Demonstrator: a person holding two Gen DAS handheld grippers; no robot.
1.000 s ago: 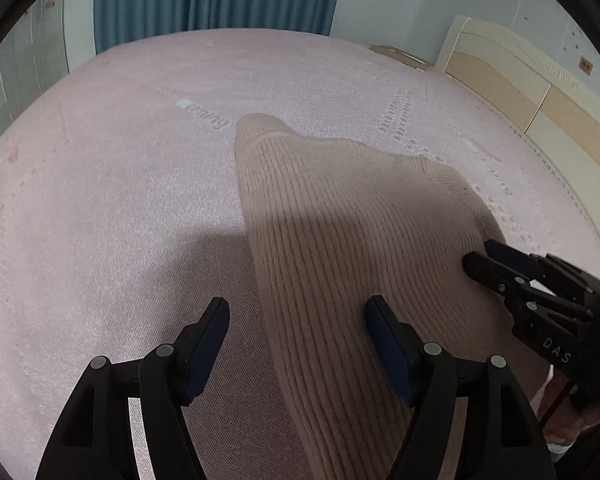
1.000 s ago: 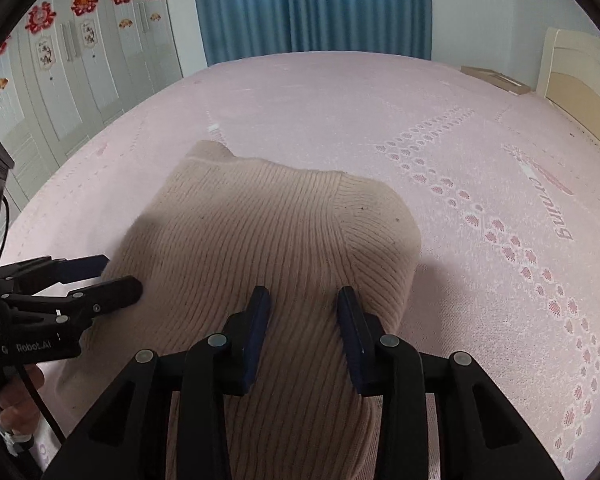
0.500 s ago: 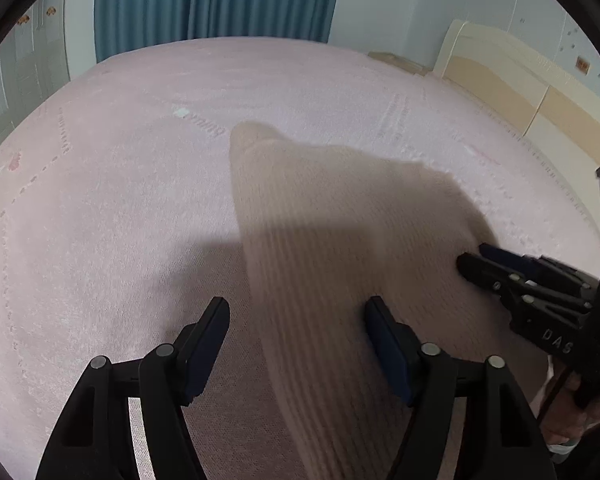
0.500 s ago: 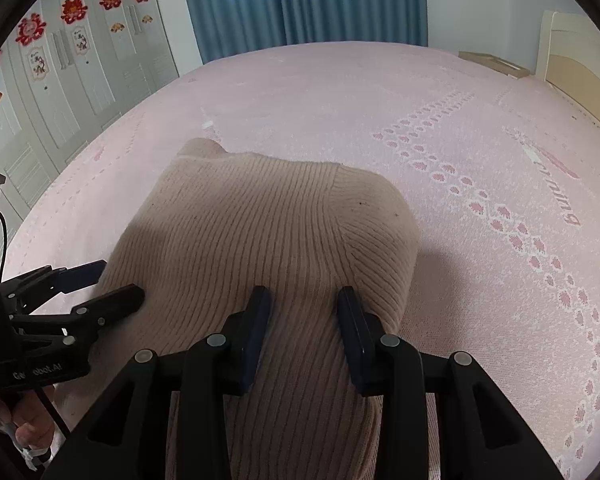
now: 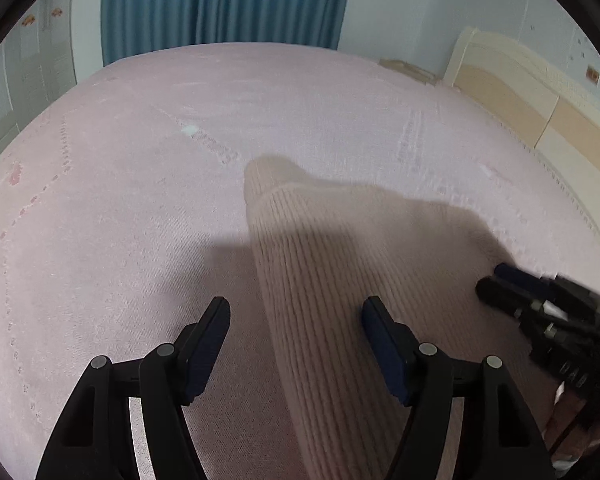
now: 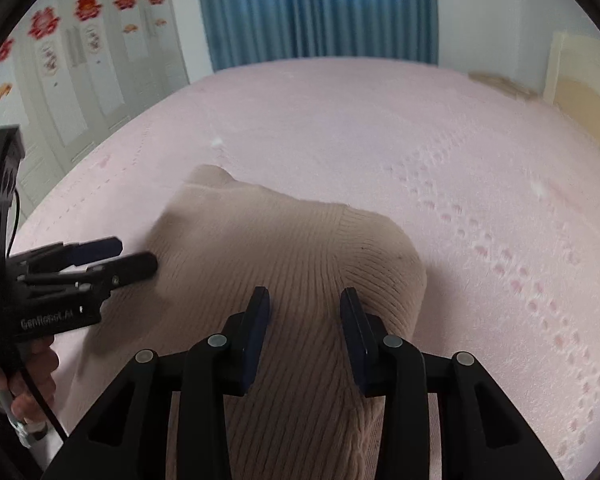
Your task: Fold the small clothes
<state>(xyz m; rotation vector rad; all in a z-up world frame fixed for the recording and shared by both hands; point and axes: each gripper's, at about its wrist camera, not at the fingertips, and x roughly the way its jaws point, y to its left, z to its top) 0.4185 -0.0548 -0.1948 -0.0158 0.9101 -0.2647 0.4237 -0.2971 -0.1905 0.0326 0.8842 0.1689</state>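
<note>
Left wrist view: beige ribbed knit sweater [image 5: 340, 280] lies on the pink bed [image 5: 140, 200], bulging up in a hump, its far tip pointing toward the blue curtain [image 5: 224, 4]. Left gripper [image 5: 296, 328] has its fingers [image 5: 208, 340] spread wide w/ nothing between the pads; the sweater's left edge runs through the gap, left finger over bare bed, right finger over the knit. Whether they touch the fabric, can't tell. Right gripper [image 5: 496, 280] shows at the sweater's right edge, blurred. Wooden headboard [image 5: 540, 120] is beyond the sweater to the right.

Right wrist view: right gripper [image 6: 304, 316] sits over the near part of the sweater [image 6: 292, 248], fingers [image 6: 256, 320] partly apart, ribbed fabric seen in the gap; pinching it or just above it, can't tell. Left gripper [image 6: 132, 258] is at the sweater's left edge, held by a hand [image 6: 28, 376], tips near each other from this angle. White wardrobe doors [image 6: 80, 72] w/ red decals stand beyond the bed [image 6: 380, 128], left of the curtain [image 6: 320, 8].
</note>
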